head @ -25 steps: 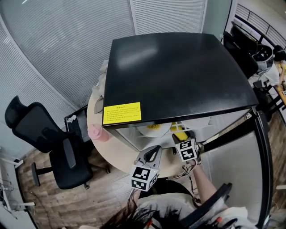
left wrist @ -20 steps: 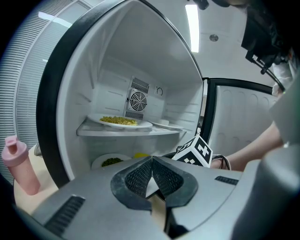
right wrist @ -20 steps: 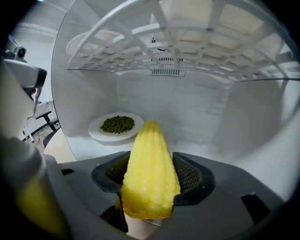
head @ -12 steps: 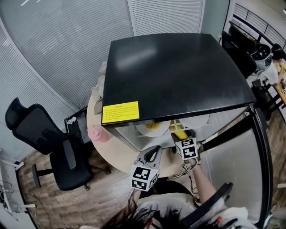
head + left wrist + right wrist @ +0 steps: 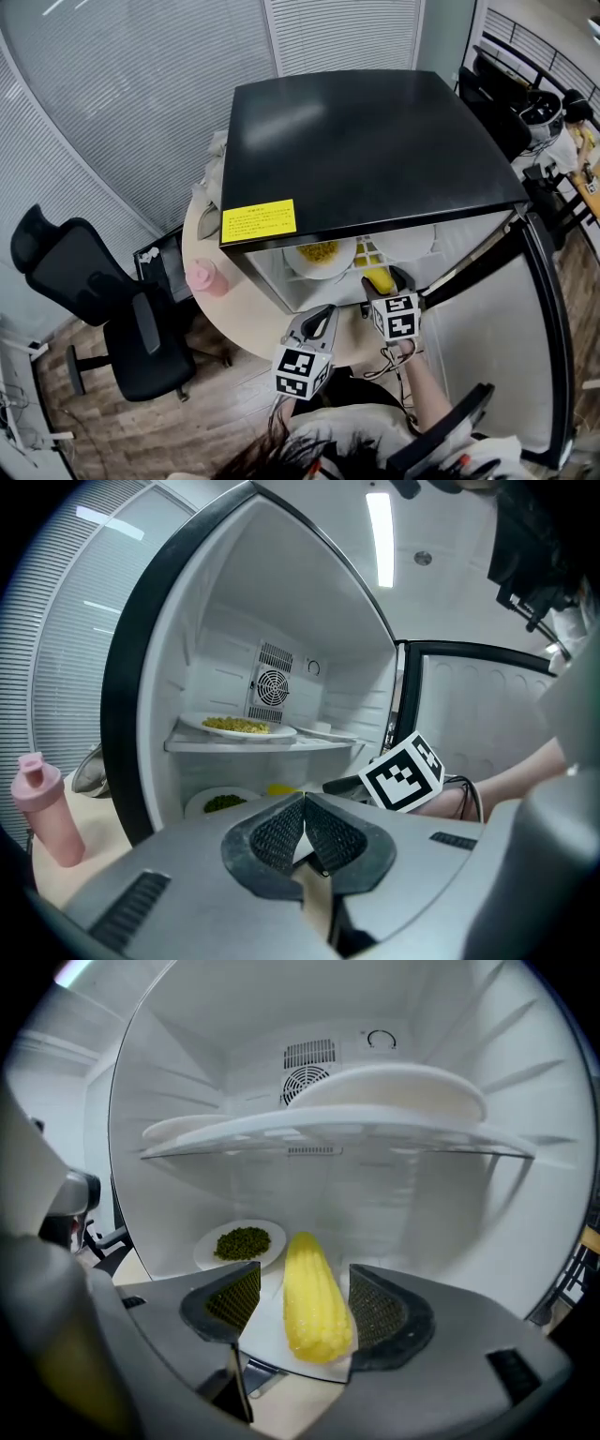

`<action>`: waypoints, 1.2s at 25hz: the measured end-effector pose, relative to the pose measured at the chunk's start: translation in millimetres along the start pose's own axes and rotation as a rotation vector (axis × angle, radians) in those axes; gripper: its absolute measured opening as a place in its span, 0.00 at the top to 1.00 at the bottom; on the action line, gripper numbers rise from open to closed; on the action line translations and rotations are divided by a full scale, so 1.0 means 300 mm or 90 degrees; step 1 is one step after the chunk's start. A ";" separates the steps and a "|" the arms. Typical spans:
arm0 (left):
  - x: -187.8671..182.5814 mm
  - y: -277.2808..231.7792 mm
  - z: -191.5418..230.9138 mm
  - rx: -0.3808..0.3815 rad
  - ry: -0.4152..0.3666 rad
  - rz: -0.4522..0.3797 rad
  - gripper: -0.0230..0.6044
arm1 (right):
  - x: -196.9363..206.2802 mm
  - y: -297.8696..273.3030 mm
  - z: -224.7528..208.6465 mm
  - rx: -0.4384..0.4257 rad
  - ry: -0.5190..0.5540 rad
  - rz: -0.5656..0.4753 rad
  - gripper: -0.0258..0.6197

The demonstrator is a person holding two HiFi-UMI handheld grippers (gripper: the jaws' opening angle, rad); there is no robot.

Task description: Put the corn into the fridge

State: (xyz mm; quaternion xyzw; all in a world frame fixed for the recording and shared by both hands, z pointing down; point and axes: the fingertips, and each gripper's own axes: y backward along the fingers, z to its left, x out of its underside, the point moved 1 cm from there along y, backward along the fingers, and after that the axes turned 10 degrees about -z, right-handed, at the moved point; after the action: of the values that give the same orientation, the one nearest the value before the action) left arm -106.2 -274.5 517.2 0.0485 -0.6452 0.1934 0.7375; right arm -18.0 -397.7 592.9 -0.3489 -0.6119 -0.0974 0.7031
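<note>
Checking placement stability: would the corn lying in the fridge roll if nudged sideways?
Round, tapered, lying on its side on the smooth fridge floor, the corn would probably roll in a curve. It looks stiff; its glossy kernels may be slippery.

Left gripper (image 5: pixel 302 832) is held low and out front, tipped slightly downward, with the jaws pressed together and nothing caught between them. Right gripper (image 5: pixel 302 1309) is pushed further forward and pitched down a bit more, with the bare forearm (image 5: pixel 427 375) stretched out behind it. Its jaws have just been opening and are spread wide. The pads are kept clear of the corn (image 5: pixel 314 1279) lying between them, so nothing is actually gripped there.
</note>
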 end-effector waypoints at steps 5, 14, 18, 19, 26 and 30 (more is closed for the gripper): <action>0.002 0.034 -0.018 0.010 -0.004 0.000 0.95 | -0.064 0.083 0.012 0.026 -0.036 -0.052 0.52; -0.018 0.104 -0.040 0.025 -0.012 -0.015 0.95 | -0.149 0.222 0.139 0.003 -0.062 -0.106 0.52; -0.028 0.145 -0.049 0.034 -0.013 -0.020 0.95 | -0.164 0.286 0.192 0.003 -0.068 -0.117 0.52; -0.028 0.159 -0.053 0.036 -0.014 -0.021 0.95 | -0.164 0.303 0.207 0.003 -0.072 -0.119 0.52; -0.024 0.286 -0.094 0.061 -0.019 -0.027 0.95 | -0.147 0.442 0.324 0.003 -0.090 -0.134 0.52; 0.000 0.370 -0.120 0.077 -0.017 -0.026 0.95 | -0.109 0.527 0.395 0.009 -0.101 -0.137 0.52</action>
State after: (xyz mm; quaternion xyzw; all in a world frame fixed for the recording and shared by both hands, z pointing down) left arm -111.2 -160.7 491.6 0.1089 -0.6411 0.2162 0.7283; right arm -30.4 -218.4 504.7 -0.2830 -0.6999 -0.1400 0.6407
